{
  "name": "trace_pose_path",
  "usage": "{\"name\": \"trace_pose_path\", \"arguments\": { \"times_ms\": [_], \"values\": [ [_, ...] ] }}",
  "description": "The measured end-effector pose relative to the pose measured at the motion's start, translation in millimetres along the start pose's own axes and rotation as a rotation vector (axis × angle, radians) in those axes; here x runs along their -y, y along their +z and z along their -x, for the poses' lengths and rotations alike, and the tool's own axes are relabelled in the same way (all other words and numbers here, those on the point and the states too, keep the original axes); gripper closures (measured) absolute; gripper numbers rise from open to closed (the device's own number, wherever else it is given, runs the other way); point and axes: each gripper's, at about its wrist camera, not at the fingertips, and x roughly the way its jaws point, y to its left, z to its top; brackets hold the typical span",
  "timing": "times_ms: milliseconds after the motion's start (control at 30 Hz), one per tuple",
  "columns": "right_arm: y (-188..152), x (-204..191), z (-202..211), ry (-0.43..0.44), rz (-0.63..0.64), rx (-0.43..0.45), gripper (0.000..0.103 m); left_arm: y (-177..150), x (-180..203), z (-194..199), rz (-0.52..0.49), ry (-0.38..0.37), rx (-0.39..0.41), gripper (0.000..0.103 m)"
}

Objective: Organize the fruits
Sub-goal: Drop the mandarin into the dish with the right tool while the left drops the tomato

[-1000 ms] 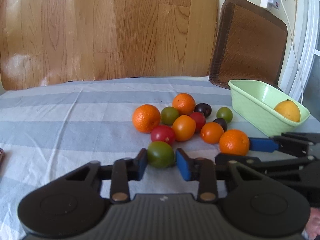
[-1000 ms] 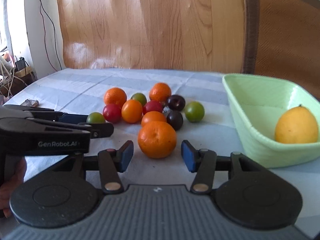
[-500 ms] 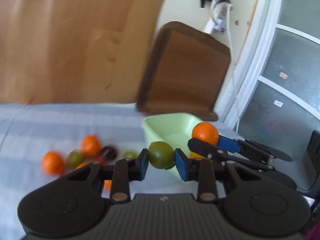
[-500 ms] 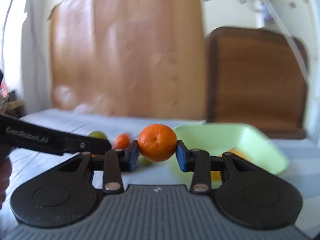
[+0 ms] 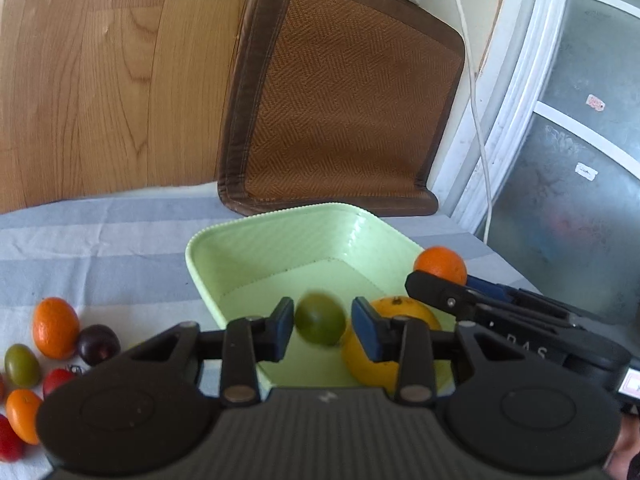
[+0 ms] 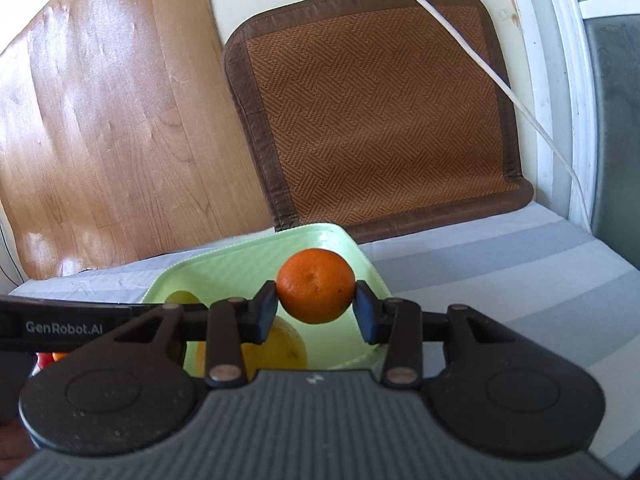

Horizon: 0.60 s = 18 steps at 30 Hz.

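My left gripper [image 5: 322, 322] is opening, round green fruit [image 5: 320, 317] dropping free at frame centre; right gripper [image 6: 316, 306] is easing open, pads still on the round orange mandarin [image 6: 316, 286]; either may bounce off the yellow lemon [image 5: 384, 344] & out of the pale-green plastic basket [image 5: 280, 240].

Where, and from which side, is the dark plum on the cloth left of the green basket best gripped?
Grip the dark plum around its widest middle, coming down from above. It is small and round, lying on the striped cloth. The oval orange fruit touches its left side, so the pads probably fit best on its near and far sides.
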Motion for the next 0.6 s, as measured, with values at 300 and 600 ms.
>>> {"name": "trace_pose_path", "arguments": {
  "times_ms": [300, 600],
  "values": [
    [0, 3, 8, -0.016, -0.016, 0.063, 0.055, 1, -23, 60, 0.045, 0.042, 0.129, 0.056],
    [-2, 1, 30, 0.008, -0.033, 0.225, 0.056, -47, -136, 176, 0.273, 0.336, 0.235, 0.056]
  ]
}}
